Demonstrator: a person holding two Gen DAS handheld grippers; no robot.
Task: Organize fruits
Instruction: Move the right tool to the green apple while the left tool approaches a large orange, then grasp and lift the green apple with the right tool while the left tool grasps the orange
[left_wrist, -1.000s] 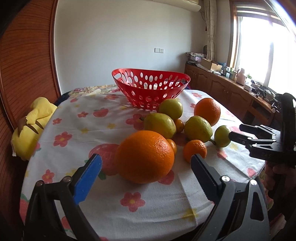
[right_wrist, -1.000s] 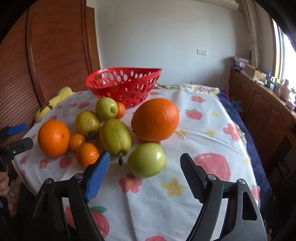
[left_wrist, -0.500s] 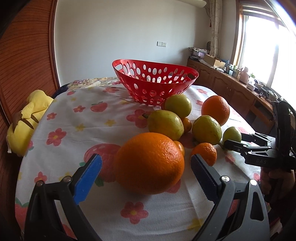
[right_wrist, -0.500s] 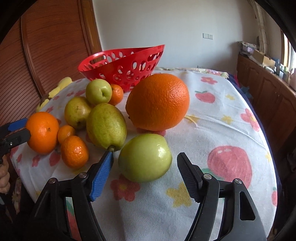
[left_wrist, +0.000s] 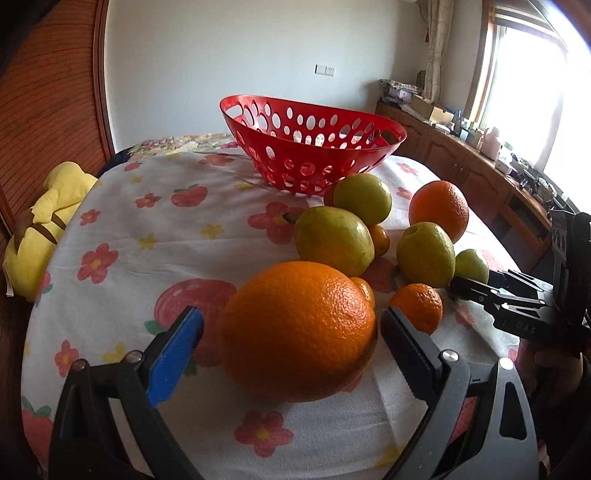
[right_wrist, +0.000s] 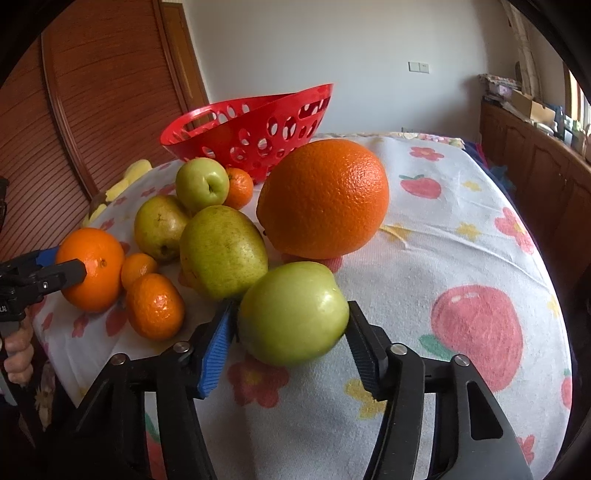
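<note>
A red perforated basket (left_wrist: 314, 147) stands at the back of the flowered tablecloth, with oranges, pears, green apples and mandarins clustered in front of it. My left gripper (left_wrist: 291, 317) is open, its fingers on either side of a large orange (left_wrist: 295, 332), with a gap at the blue pad. In the right wrist view my right gripper (right_wrist: 291, 310) is closing, and both pads touch a green apple (right_wrist: 291, 314) resting on the cloth. A second large orange (right_wrist: 325, 199) sits just behind that apple, and a pear (right_wrist: 221, 251) lies to its left.
A yellow plush toy (left_wrist: 48, 218) lies at the table's left edge by the wooden panelled wall. Small mandarins (right_wrist: 155, 306) crowd the gap between the two grippers. A wooden sideboard (left_wrist: 480, 170) runs under the window on the right. The tablecloth (right_wrist: 461, 236) is bare to the right of the fruit.
Both grippers have come forward and down toward their fruit. The right jaws have narrowed from wide apart until the pads meet the green apple. The left jaws are as wide as before.
</note>
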